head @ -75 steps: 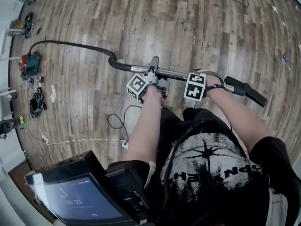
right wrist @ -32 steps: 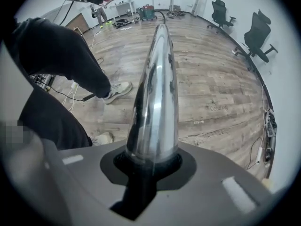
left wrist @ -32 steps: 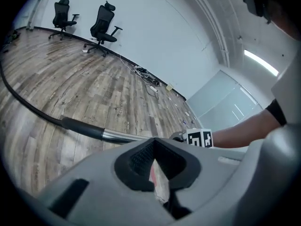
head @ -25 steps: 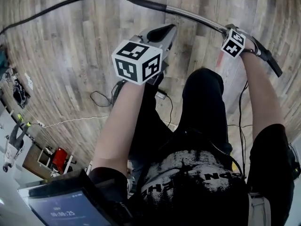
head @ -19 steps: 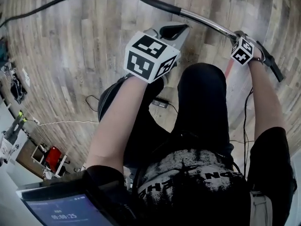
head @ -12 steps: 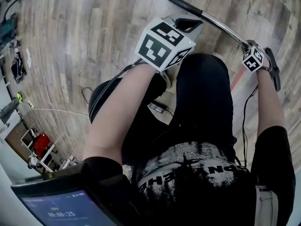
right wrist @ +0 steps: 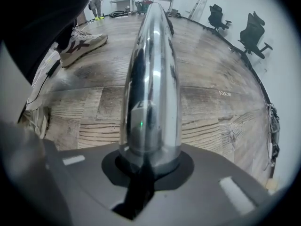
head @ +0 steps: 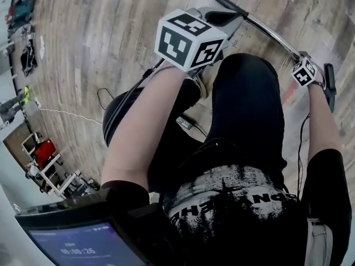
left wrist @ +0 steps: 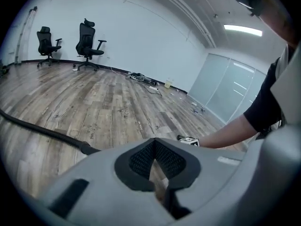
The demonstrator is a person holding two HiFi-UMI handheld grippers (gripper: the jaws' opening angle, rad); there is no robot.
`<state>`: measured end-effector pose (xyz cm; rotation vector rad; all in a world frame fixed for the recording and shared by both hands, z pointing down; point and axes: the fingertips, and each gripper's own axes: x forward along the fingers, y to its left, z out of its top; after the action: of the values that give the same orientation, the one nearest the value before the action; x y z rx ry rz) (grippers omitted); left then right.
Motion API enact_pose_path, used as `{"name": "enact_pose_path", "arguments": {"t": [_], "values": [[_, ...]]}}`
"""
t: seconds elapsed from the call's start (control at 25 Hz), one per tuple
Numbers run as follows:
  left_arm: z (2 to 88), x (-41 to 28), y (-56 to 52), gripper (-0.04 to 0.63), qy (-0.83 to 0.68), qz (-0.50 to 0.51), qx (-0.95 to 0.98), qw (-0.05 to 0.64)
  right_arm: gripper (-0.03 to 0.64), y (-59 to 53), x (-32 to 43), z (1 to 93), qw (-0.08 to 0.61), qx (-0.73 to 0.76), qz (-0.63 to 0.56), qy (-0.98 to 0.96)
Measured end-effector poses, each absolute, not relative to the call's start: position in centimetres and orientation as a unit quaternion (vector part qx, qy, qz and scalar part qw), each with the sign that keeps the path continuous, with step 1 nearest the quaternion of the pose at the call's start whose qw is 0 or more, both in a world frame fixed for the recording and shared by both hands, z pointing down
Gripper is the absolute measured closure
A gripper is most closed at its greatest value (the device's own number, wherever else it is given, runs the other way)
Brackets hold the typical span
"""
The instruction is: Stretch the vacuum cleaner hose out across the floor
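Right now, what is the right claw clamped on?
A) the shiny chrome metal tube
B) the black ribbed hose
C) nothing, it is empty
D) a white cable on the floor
A: in the right gripper view the right claw is closed around the base of the shiny chrome metal tube, which runs away from it above the wooden plank floor.

We count two office chairs [left wrist: 45, 39] [left wrist: 88, 37] at upper left of the left gripper view, one ceiling light [left wrist: 242, 29] at upper right, one black hose [left wrist: 42, 131], one chrome tube [right wrist: 150, 79], one sneaker [right wrist: 82, 44], and two grippers, the left gripper [left wrist: 154, 149] and the right gripper [right wrist: 149, 153].
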<state>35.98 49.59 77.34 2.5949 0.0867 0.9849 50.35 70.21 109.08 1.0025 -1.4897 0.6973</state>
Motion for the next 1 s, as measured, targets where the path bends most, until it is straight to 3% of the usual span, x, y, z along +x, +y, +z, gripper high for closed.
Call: {"name": "enact_pose_path", "arguments": {"t": [1.0], "values": [[80.6, 32.5, 53.5, 0.594, 0.011, 0.393, 0.903, 0.174, 0.568, 71.0, 46.4, 111.3, 0.551, 0.327, 0.334, -0.692]]}}
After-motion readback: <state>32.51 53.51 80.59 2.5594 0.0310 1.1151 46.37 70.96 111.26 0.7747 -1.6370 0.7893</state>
